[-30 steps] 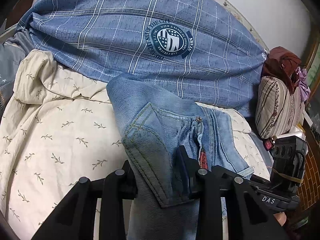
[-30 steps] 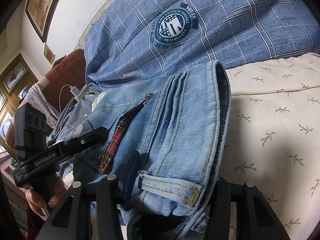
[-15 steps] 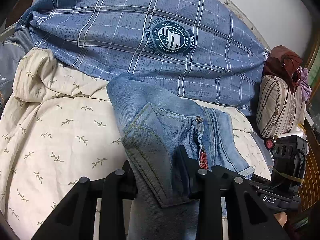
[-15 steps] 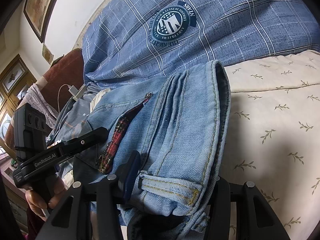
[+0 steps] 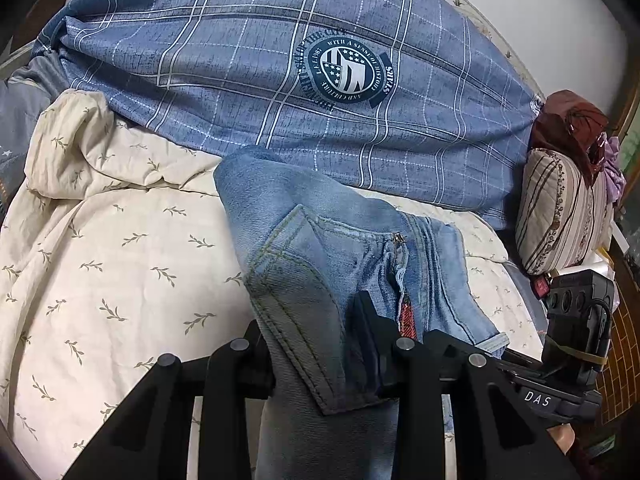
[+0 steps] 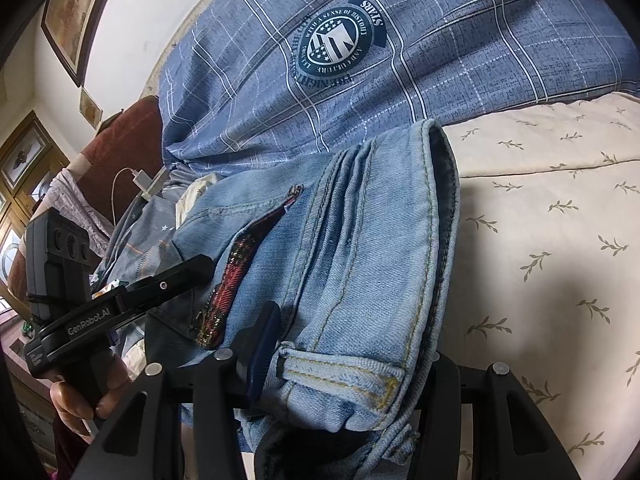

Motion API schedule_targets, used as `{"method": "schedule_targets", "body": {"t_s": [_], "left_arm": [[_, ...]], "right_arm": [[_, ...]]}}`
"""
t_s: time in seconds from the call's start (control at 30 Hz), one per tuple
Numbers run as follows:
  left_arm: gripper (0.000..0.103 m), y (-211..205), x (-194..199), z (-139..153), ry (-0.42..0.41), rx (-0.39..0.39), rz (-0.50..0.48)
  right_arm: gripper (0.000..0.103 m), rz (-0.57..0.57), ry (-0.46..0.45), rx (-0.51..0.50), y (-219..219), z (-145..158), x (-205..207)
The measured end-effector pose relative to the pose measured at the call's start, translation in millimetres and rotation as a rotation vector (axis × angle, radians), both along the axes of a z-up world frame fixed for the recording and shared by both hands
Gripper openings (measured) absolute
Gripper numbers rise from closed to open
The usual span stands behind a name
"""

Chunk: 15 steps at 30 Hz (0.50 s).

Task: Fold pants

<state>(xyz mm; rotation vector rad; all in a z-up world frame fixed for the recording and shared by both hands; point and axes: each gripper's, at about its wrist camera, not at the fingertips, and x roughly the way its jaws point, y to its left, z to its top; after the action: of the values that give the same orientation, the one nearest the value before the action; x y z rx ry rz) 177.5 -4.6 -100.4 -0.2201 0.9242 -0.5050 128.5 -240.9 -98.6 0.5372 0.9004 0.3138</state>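
The bed point(image 5: 120, 280) is covered by a cream quilt point(image 5: 100, 248) printed with small olive sprigs, rumpled into a thick fold at its far left corner; across the head end lies a large blue plaid duvet point(image 5: 248, 60) with white grid lines and a round dark badge point(image 5: 346, 70) printed on it, its lower edge overlapping the cream quilt; folded light-blue jeans point(image 5: 320, 264) rest on the cream quilt just below the plaid duvet, a pocket seam and a zip showing; at the right end of the bed a striped cushion point(image 5: 560, 216) stands beside the duvet, with dark red cloth point(image 5: 568, 120) heaped on top of it.
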Motion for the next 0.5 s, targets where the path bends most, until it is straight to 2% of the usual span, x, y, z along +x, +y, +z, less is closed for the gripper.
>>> {"method": "schedule_targets", "body": {"t_s": [0.5], "left_arm": [[0.035, -1.4, 2.8, -3.3, 0.016, 0.016, 0.013]], "right_arm": [[0.051, -0.009, 0.022, 0.007, -0.8, -4.4, 2.7]]}}
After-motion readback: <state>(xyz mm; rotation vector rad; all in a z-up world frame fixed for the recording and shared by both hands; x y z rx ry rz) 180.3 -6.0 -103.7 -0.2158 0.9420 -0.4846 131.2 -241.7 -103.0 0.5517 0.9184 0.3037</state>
